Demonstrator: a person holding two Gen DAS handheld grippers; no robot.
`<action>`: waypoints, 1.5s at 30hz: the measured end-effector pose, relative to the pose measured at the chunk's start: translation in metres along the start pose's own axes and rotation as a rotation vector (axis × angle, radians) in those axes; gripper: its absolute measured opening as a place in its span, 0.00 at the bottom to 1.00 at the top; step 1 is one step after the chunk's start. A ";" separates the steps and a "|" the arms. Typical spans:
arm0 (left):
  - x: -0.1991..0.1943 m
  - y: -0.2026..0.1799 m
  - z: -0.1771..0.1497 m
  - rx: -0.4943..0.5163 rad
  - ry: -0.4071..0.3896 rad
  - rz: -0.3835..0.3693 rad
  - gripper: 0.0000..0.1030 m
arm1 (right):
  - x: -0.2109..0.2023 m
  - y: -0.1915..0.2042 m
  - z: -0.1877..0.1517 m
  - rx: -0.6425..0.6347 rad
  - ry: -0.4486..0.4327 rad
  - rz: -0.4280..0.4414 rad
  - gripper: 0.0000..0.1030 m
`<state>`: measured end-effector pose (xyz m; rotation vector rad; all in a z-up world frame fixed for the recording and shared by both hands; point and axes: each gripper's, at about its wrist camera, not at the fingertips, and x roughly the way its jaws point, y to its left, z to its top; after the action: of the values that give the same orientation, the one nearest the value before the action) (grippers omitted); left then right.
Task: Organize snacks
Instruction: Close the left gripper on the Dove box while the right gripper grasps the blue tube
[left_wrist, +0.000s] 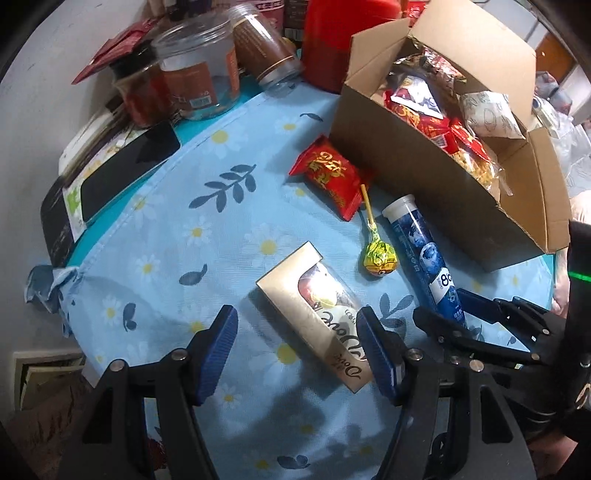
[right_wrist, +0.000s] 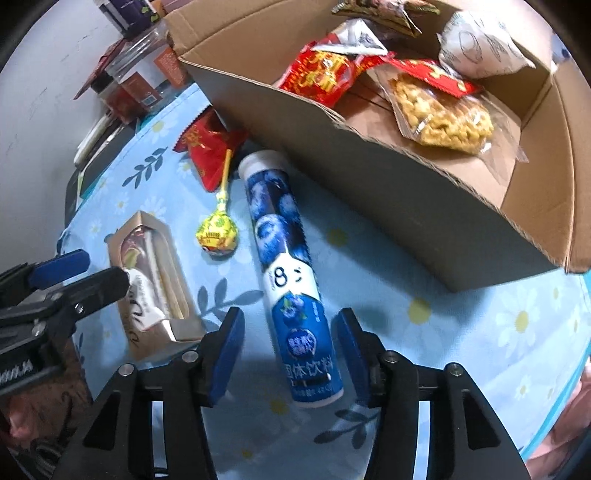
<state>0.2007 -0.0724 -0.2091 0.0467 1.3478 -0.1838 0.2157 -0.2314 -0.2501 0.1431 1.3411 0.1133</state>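
- Right now both grippers sit low over the flowered tablecloth (left_wrist: 207, 206), each with its jaws spread and nothing held.
- Left gripper (left_wrist: 297, 349) straddles the near end of the gold Dove chocolate box (left_wrist: 314, 314); the box lies skewed between the blue pads, so I would turn the wrist to square the pads against its long sides before closing.
- Right gripper (right_wrist: 288, 354) brackets the lower part of the blue drink-tablet tube (right_wrist: 286, 273), which lies flat, cap pointing toward the cardboard box (right_wrist: 406, 206). I cannot tell if the pads touch it yet.
- A round tube will likely roll, so close slowly with it centred between the pads.
- Grip the chocolate box lightly; its clear window looks easy to crush.
- The cardboard box already holds several snack packets; aim for the bare floor nearest its front wall.
- A yellow lollipop (left_wrist: 378, 256) and a red packet (left_wrist: 328, 175) lie between the two targets and the cardboard box: lift clear of them.
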 end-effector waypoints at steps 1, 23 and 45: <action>0.002 0.003 -0.002 -0.018 0.014 -0.014 0.64 | 0.001 0.002 0.002 -0.006 -0.001 -0.003 0.51; 0.041 0.000 -0.010 -0.064 0.130 -0.032 0.46 | 0.000 0.004 -0.008 -0.065 -0.012 -0.074 0.29; 0.024 -0.020 -0.096 0.246 0.202 -0.046 0.43 | -0.017 0.011 -0.081 -0.071 0.101 -0.016 0.28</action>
<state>0.1100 -0.0816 -0.2526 0.2472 1.5219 -0.3917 0.1331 -0.2206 -0.2501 0.0672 1.4372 0.1558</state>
